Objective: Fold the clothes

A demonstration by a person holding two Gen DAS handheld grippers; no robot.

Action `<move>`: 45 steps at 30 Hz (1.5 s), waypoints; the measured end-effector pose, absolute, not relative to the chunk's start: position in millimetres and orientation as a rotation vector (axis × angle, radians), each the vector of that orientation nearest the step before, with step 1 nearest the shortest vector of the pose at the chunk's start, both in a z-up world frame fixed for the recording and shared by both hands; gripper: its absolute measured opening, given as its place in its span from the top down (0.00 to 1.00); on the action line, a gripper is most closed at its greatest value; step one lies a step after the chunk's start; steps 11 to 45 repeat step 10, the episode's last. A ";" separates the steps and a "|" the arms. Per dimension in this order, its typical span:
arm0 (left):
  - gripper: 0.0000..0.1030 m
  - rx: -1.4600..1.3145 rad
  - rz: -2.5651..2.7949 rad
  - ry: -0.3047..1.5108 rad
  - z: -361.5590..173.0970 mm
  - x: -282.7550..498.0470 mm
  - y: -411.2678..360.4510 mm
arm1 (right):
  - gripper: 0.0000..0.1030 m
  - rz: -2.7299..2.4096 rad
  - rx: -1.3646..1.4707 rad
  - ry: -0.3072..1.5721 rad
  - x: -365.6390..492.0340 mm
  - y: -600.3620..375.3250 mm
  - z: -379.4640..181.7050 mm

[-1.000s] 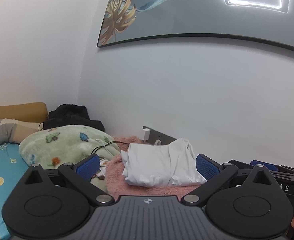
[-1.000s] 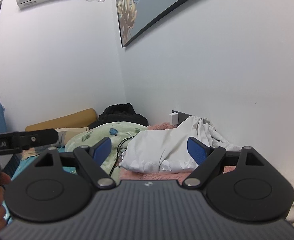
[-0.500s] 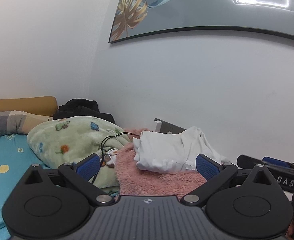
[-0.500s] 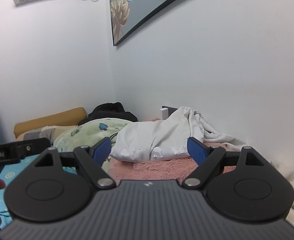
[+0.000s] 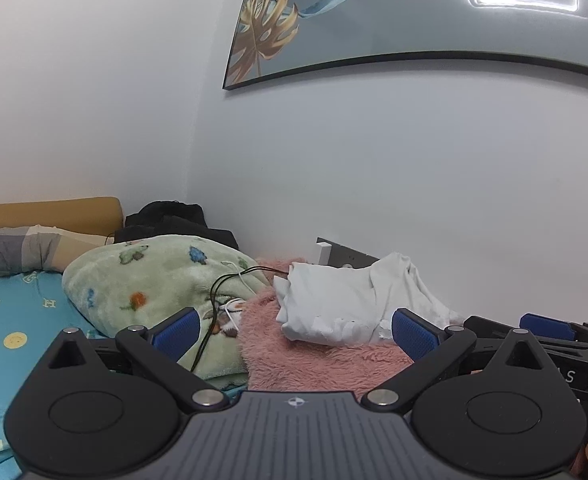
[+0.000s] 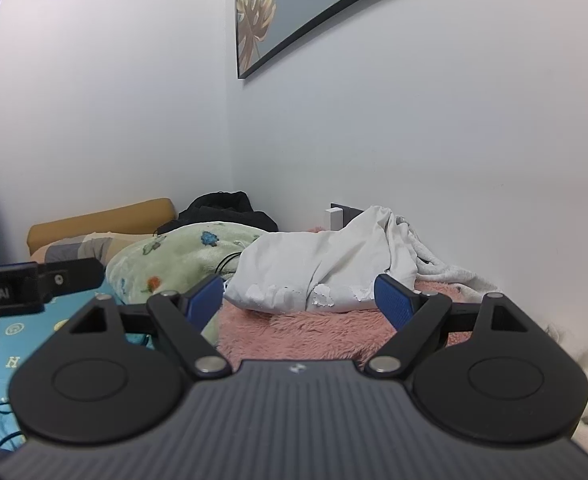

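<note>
While both grippers wait with jaws wide apart, the folding has not started.
A crumpled white garment [image 6: 318,268], maybe a shirt, lies on the pink fluffy blanket [image 6: 314,332] by the wall, beside a green blanket [image 5: 149,280]. Next, the left gripper [image 5: 294,330] and right gripper [image 6: 300,298] must reach in and pinch its edges.

Clear path over pink rug [image 6: 314,332]; green blanket [image 6: 181,256] crowds left.
</note>
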State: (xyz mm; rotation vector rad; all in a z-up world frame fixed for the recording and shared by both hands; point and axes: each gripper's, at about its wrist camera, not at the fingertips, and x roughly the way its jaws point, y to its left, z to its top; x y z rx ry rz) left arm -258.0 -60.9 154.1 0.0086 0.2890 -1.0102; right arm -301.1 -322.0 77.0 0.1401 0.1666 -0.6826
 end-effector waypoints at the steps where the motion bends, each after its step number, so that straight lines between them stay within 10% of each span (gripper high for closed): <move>1: 0.00 0.006 -1.011 0.289 154.1 -257.8 -60.2 | 0.18 -0.686 0.142 0.165 -301.1 -322.9 77.1; 45: 0.00 -0.024 -0.986 0.289 155.9 -250.8 -53.8 | 0.18 -0.694 0.152 0.163 -301.1 -321.5 77.4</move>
